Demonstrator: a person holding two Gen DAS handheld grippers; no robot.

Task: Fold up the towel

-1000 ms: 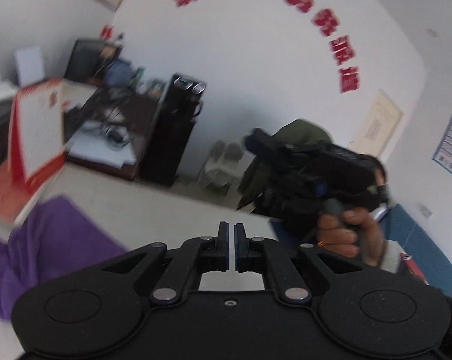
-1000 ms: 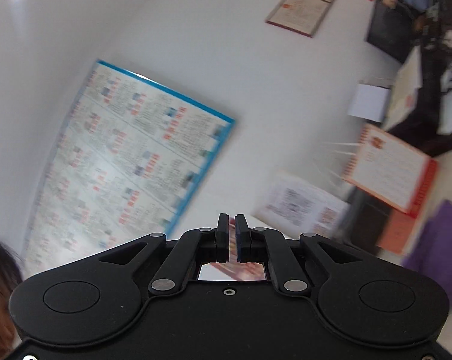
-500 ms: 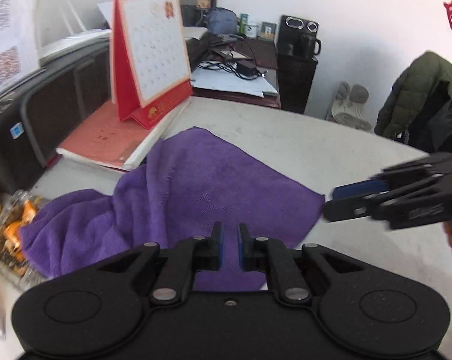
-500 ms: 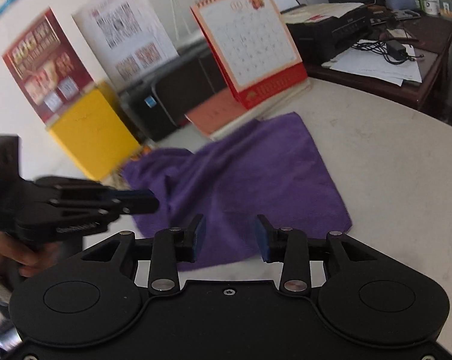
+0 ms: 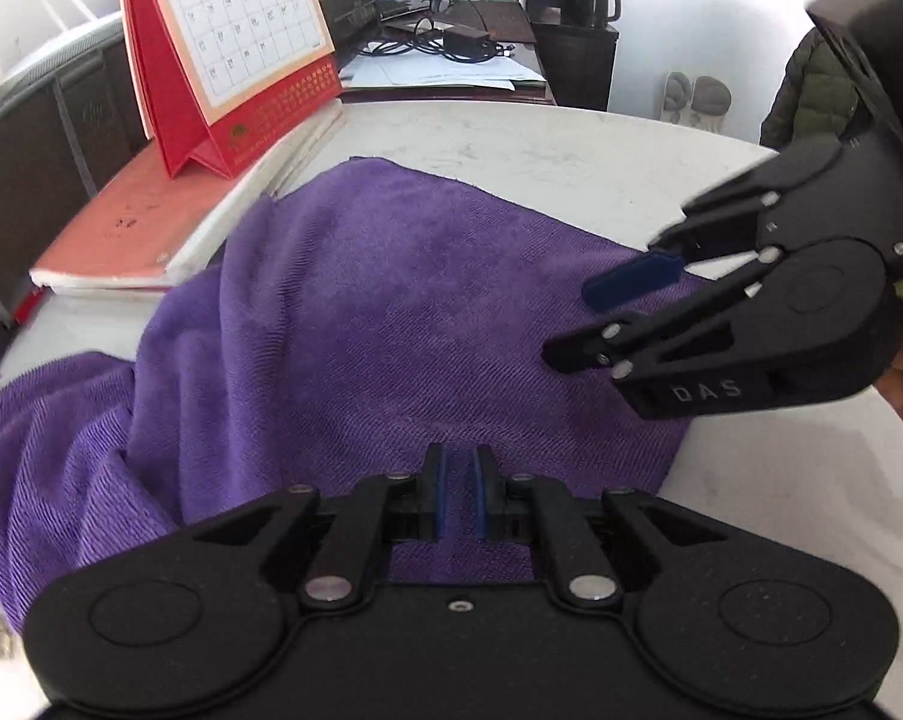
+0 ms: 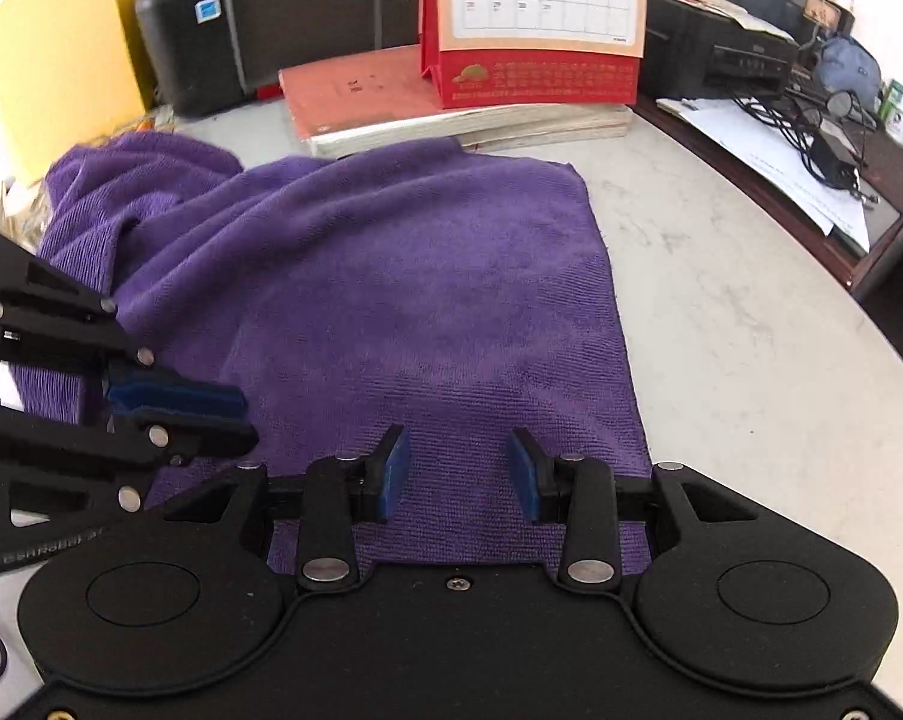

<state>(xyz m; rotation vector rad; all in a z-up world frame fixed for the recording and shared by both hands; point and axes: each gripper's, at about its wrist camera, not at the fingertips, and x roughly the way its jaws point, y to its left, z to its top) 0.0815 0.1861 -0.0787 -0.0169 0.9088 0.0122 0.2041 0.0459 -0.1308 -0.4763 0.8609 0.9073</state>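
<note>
Towel: purple microfibre towel (image 6: 391, 300) lies on the round pale table (image 6: 751, 324); its right half is spread flat, its left part is rumpled into ridges, and its far edge runs up against the stack of books
Right gripper: right gripper (image 6: 458, 474) hangs over the towel's near right portion, blue-padded fingers spread wide with cloth visible between them and nothing gripped; in the left wrist view it (image 5: 583, 324) enters from the right above the towel
Left gripper: left gripper (image 5: 457, 495) sits over the towel's near edge, fingers drawn to a narrow gap, empty; in the right wrist view it (image 6: 235, 417) reaches in from the left
Books: salmon-covered stack (image 6: 427, 108) at the table's far side
Calendar: red desk calendar (image 6: 529, 18) stands upright on the books
Printer: black printer (image 6: 283, 12) behind the books
</note>
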